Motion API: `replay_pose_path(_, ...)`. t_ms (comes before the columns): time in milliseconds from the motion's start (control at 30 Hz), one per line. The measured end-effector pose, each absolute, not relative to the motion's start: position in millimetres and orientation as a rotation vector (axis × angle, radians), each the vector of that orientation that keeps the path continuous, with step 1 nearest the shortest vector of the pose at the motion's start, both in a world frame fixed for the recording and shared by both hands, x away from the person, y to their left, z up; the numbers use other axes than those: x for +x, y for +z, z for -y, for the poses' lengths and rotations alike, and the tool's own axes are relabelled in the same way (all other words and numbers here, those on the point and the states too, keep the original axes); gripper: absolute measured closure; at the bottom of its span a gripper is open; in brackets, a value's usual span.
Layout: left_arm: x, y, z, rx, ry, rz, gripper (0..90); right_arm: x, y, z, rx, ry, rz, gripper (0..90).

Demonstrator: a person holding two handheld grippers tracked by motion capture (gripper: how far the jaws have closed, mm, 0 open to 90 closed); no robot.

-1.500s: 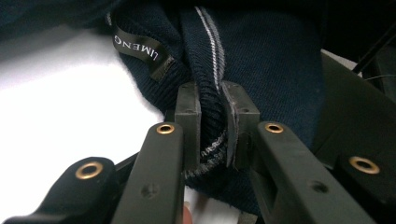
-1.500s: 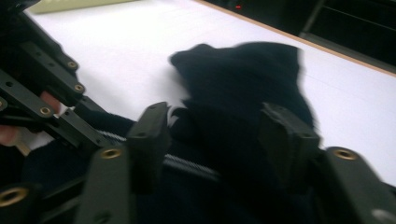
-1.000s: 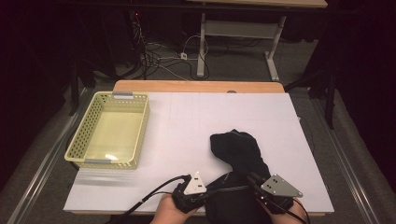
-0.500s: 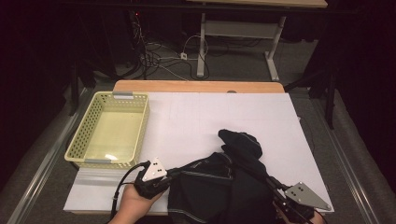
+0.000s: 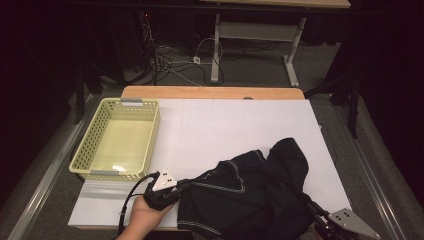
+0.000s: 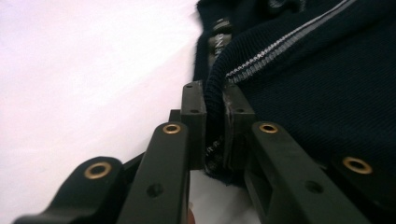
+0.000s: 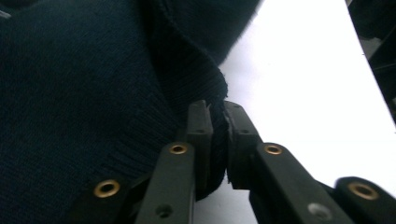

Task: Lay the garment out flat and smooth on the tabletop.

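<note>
Now the yellow basket (image 5: 116, 141) sits at about nine o'clock on the white counter (image 5: 235, 125), with nothing in it. The left tongs (image 5: 172, 192) are near seven o'clock, pinched tight on the ribbed edge of the dark sweater (image 5: 255, 192); the left gripper view shows the hem squeezed between both jaws (image 6: 215, 93). The sweater lies in a bumpy heap from six to four o'clock. The right tongs (image 5: 312, 212) are at five o'clock, also clamped on the knit edge (image 7: 205, 88). To do this well, I think both hands should pull apart evenly and stay low, so the cloth spreads flat without slipping out.
</note>
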State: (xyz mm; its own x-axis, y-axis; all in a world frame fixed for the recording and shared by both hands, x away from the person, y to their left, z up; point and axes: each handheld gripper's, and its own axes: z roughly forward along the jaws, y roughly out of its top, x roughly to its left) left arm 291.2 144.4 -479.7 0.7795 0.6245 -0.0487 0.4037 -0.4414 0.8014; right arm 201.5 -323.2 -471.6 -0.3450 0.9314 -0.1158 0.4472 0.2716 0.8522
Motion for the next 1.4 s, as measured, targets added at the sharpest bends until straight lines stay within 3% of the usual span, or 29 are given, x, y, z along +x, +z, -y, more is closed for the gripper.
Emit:
replay_pose_path(100,293.2,-485.9,-140.3,2.127,0.268,-0.754,73.1,202.2,-468.7,320.6,1.226,1.013,-1.918,73.8)
replay_pose_path(167,293.5,-485.7,-140.1,2.126,0.271,-0.758,60.6,202.9,-462.4,317.6,1.199,1.033,-1.913,67.6)
replay_pose_path(200,293.0,-485.3,-141.2,2.117,0.276,-0.764,60.6,202.9,-462.4,317.6,1.199,1.033,-1.913,67.6)
replay_pose_path(233,292.2,-485.2,-142.2,2.103,0.278,-0.775,51.1,203.6,-453.2,313.9,1.169,1.074,-1.887,62.0)
replay_pose_path(333,288.8,-483.8,-151.2,2.025,0.213,-0.838,41.0,206.5,-441.8,305.2,1.114,1.115,-1.875,54.0)
replay_pose_path(633,266.7,-484.5,-167.8,2.023,0.185,-0.857,24.1,247.2,-440.4,285.8,1.102,1.118,-1.892,35.0)
replay_pose_path(733,263.2,-485.1,-167.4,2.028,0.166,-0.859,16.0,260.1,-446.9,284.6,1.148,1.104,-1.913,33.7)
replay_pose_path(800,259.2,-485.8,-163.3,2.042,0.153,-0.859,14.2,270.2,-454.7,282.4,1.176,1.076,-1.958,36.9)
replay_pose_path(867,254.7,-486.0,-156.2,2.067,0.145,-0.833,14.2,274.0,-461.1,280.4,1.176,1.051,-1.994,48.5)
replay_pose_path(900,250.6,-483.5,-147.8,2.070,0.139,-0.804,14.3,271.0,-462.2,281.3,1.145,1.078,-1.999,72.4)
replay_pose_path(933,250.6,-483.5,-147.8,2.070,0.139,-0.804,14.3,271.0,-462.2,281.3,1.145,1.078,-1.999,72.4)
replay_pose_path(967,248.3,-480.5,-144.1,2.055,0.147,-0.787,14.3,267.9,-460.8,282.7,1.128,1.070,-1.978,83.8)
replay_pose_path(1000,245.7,-473.3,-136.2,2.033,0.146,-0.749,14.4,261.3,-455.5,289.6,1.118,1.072,-1.934,86.5)
replay_pose_path(1233,252.2,-467.2,-112.7,2.068,0.136,-0.671,16.7,230.2,-452.4,341.5,1.259,1.052,-1.773,86.5)
replay_pose_path(1400,293.3,-468.0,-110.1,2.041,0.172,-0.760,25.0,213.0,-466.6,372.7,1.374,1.006,-1.717,86.4)
